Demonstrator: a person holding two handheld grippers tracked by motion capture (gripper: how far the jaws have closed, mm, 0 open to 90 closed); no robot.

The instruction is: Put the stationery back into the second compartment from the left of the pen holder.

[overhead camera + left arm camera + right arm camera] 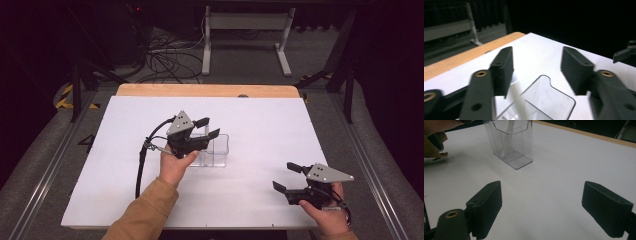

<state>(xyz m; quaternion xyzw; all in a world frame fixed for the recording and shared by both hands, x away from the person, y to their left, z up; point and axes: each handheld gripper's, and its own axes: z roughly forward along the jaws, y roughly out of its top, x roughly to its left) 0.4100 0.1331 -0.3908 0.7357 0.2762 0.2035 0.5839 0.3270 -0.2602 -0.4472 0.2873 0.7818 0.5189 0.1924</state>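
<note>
Left gripper (206,128) poised over the clear plastic holder (214,150) near the middle of the white table (100,165), jaws spread apart above its rim, pads (505,67) clear of the plastic and nothing gripped. Holder upright on the table, split by an inner wall into compartments, a pale strip (507,135) leaning inside it; which compartment, impossible to tell. Right gripper (290,177) low near the right front of the table, well apart from the holder, jaws wide and empty over bare surface.
</note>
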